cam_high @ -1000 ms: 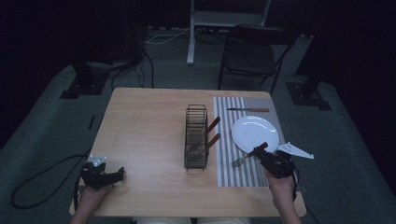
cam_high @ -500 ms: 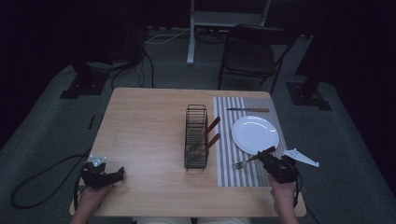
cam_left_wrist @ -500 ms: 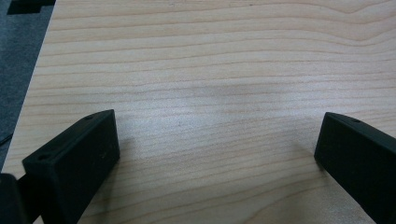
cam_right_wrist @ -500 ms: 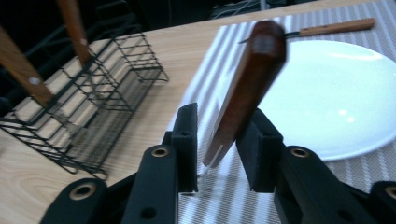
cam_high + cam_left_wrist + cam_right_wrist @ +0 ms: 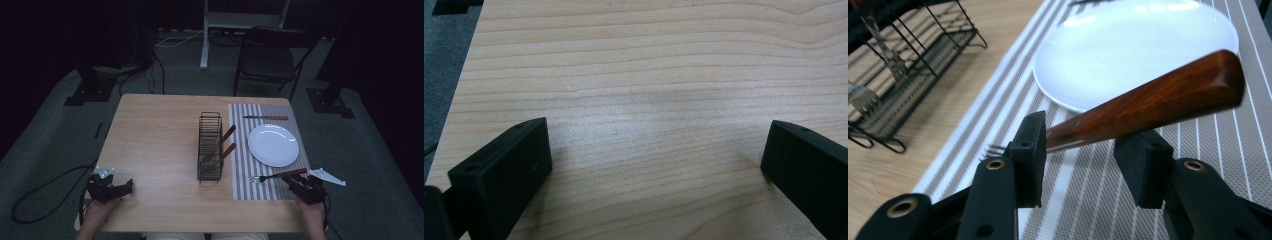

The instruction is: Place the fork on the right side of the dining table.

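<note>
High view: fork is seen laid on striped placemat below plate, knife above; two utensils left in wire caddy.

Left gripper view: left gripper is spread wide, empty, over tabletop.

Right gripper view: right gripper jaws apart, handle between, apparently unclamped; placement judged nearly done.
</note>
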The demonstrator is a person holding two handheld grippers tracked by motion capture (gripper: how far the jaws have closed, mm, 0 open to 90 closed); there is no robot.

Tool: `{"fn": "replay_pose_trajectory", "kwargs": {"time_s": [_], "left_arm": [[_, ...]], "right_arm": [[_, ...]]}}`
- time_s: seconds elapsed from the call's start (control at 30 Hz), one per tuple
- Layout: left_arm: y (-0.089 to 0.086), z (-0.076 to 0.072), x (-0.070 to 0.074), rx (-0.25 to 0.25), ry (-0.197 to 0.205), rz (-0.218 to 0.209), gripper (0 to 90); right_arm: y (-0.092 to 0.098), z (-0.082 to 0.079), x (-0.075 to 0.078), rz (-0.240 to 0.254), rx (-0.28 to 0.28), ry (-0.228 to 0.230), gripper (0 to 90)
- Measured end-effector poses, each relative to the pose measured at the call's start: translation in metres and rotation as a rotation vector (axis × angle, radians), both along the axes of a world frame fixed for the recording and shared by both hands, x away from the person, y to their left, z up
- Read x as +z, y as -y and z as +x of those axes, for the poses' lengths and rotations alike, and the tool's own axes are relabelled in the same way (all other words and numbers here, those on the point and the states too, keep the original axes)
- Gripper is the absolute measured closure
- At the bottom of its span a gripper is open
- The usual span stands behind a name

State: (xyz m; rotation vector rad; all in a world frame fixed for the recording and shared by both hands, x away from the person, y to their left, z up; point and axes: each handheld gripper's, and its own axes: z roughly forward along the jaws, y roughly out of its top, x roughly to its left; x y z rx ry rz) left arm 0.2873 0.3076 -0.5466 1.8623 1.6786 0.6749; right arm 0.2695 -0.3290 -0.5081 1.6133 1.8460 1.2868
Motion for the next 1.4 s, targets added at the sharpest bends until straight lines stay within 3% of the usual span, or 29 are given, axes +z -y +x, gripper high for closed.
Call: {"fn": "replay_pose_trajectory", "kwargs": {"time_s": [0.2,0.43,0.67,0.9,1.07,1.17,1.3,1.4], "left_arm": [[0.000,0.000,0.000,0.000,0.000,0.000,0.3],[0.000,0.000,0.000,0.002,0.000,0.000,0.3],[0.000,0.000,0.000,0.002,0.000,0.000,0.3],[0.000,0.000,0.000,0.002,0.000,0.000,0.3],[0.000,0.000,0.000,0.002,0.000,0.000,0.3],[0.000,0.000,0.000,0.002,0.000,0.000,0.3],[0.000,0.000,0.000,0.002,0.000,0.000,0.3],[0.000,0.000,0.000,0.002,0.000,0.000,0.3]], "right_arm": [[0.006,-0.001,-0.015,-0.020,0.025,-0.030,53.2],[0.018,-0.004,-0.026,-0.025,-0.009,-0.063,52.6],[0.015,-0.010,-0.034,-0.044,-0.011,-0.076,47.4],[0.007,-0.017,-0.035,-0.118,-0.045,-0.068,33.7],[0.004,-0.018,-0.038,-0.145,-0.072,-0.091,24.1],[0.000,-0.018,-0.039,-0.183,-0.076,-0.103,12.7],[-0.007,-0.018,-0.041,-0.265,-0.123,-0.106,12.3],[-0.009,-0.020,-0.042,-0.291,-0.160,-0.106,12.2]]}}
